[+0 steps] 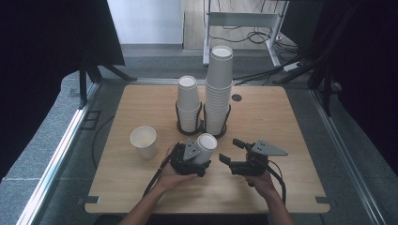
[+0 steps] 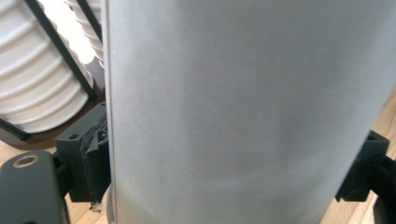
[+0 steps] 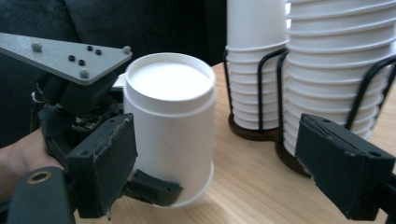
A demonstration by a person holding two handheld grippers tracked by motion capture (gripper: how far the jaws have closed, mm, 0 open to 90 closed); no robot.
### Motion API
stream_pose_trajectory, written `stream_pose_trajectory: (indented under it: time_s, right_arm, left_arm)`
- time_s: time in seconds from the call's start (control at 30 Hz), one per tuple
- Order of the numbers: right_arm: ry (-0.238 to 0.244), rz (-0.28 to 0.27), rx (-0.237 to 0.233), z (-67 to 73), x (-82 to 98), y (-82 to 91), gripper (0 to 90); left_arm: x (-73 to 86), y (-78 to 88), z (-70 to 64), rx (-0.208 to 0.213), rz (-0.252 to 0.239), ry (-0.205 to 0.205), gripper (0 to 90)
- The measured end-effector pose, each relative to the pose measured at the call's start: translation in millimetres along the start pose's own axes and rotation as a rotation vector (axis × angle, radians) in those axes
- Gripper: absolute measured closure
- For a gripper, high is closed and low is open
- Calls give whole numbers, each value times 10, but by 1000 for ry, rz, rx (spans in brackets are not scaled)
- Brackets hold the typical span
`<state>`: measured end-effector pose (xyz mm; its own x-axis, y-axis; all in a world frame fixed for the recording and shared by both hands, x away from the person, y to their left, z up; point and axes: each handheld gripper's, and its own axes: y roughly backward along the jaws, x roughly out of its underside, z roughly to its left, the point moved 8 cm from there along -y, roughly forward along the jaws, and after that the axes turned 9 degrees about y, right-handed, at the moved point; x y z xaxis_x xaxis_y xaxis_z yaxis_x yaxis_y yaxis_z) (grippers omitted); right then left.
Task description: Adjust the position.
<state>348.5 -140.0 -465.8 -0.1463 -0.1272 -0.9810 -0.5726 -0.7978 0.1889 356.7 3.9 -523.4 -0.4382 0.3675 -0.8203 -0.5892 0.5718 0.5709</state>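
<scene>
Forearms enter from the near edge of the table (image 1: 281, 187), and between them, just short of the table's middle, an inverted paper cup (image 1: 205, 146) is pinched around its wall by the left gripper (image 1: 197, 161); in the left gripper view the cup's white side is seen pressed between the two black pads (image 2: 95, 158). In the right gripper view the cup's rim appears to rest on or just above the wood, base uppermost. The right gripper (image 1: 234, 152) is held just beside it with jaws spread and nothing between them. Behind the cup, two wire holders (image 1: 202, 126) carry a shorter cup stack (image 1: 188, 101) and a taller cup stack (image 1: 219, 89), all upside down. An upright loose cup (image 1: 144, 141) stands apart toward the left edge.

The step in hand is judged to be the handling of a single cup drawn from a stack. Next, the cup would likely have to be turned upright, perhaps passed to the open right gripper, without the thin wall being crushed
</scene>
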Motion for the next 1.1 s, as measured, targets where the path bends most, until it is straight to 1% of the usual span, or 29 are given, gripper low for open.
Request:
stream_pose_trajectory:
  time_s: [0.03,0.13,0.23,0.33,0.5,0.53,0.73,0.8,0.87,0.97,1.1]
  right_arm:
    - [1,2,-6,21,3,-16,127]
    - [3,0,-20,73,-5,-72,123]
    - [0,6,-26,104,6,-137,113]
    - [-12,25,-30,118,45,-193,98]
    - [-34,29,-45,143,74,-264,94]
    - [-39,33,-53,149,84,-284,101]
    - [-56,35,-64,162,109,-367,129]
    - [-55,46,-71,180,124,-390,132]
    - [-50,55,-81,202,140,-410,159]
    - [-41,58,-93,229,149,-428,219]
    - [-37,61,-87,231,139,-438,232]
  left_arm:
    - [5,-5,-8,-2,5,-9,126]
    - [13,-25,-42,5,8,-11,126]
    - [28,-43,-69,9,19,-24,126]
    - [41,-61,-100,16,25,-29,126]
    - [91,-107,-148,30,56,-46,125]
    - [95,-112,-156,32,58,-48,125]
    - [106,-124,-230,53,62,-68,125]
    - [107,-126,-246,56,63,-72,125]
    - [107,-127,-257,62,63,-75,125]
    - [109,-128,-258,62,61,-71,123]
    - [98,-127,-245,63,53,-54,104]
